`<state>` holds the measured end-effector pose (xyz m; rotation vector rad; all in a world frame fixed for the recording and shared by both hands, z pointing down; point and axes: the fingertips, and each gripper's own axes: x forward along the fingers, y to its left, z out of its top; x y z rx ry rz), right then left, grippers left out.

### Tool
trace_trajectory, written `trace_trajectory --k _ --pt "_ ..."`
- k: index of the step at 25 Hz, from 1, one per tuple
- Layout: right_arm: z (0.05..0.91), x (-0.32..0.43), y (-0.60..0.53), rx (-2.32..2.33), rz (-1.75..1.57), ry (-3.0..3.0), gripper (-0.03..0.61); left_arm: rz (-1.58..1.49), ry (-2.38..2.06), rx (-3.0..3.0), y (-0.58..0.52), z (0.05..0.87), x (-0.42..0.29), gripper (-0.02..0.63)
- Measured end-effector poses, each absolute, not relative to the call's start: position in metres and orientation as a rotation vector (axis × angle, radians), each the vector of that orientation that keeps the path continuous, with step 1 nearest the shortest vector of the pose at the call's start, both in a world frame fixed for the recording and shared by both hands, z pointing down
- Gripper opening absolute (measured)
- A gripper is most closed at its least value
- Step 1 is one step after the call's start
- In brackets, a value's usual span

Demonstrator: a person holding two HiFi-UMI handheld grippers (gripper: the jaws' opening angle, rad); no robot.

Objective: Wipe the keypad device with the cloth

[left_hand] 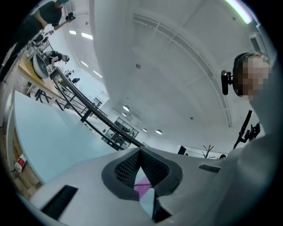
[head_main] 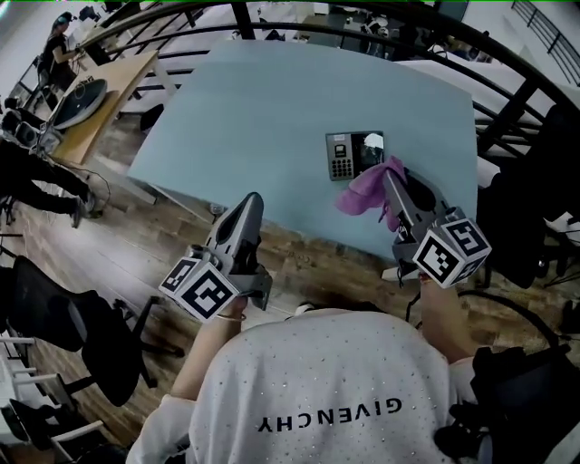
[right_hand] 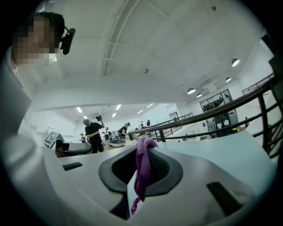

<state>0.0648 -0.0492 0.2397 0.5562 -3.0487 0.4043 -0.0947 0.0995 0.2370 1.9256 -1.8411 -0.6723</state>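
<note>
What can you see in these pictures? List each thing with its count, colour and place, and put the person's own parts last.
table: one, light blue, middle of the head view
keypad device: one, dark grey, on the table towards its near edge
cloth: one, purple, pinched in the right claw, just in front of the keypad device
office chair: one, black, on the wooden floor at lower left
desk: one, tan wood, upper left
railing: black, beyond the table
shirt: one, pale grey, bottom edge
marker cubes: two, black and white, one on each claw
left claw: one, grey, shut and empty, by the table's near edge
right claw: one, grey, shut on the cloth
</note>
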Motion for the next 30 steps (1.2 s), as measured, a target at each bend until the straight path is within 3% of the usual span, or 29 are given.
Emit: trace_trajectory --k 20,30 --pt "0.279 0.040 -0.061 0.862 0.266 -2.880 0.031 -0.451 -1.578 2.037 0.041 0.302 -0.103 0.000" --pt "0.282 -0.023 -0.096 0.559 0.283 -3.052 0.031 -0.293 -1.593 2.033 -0.010 0.329 -0.112 0.000"
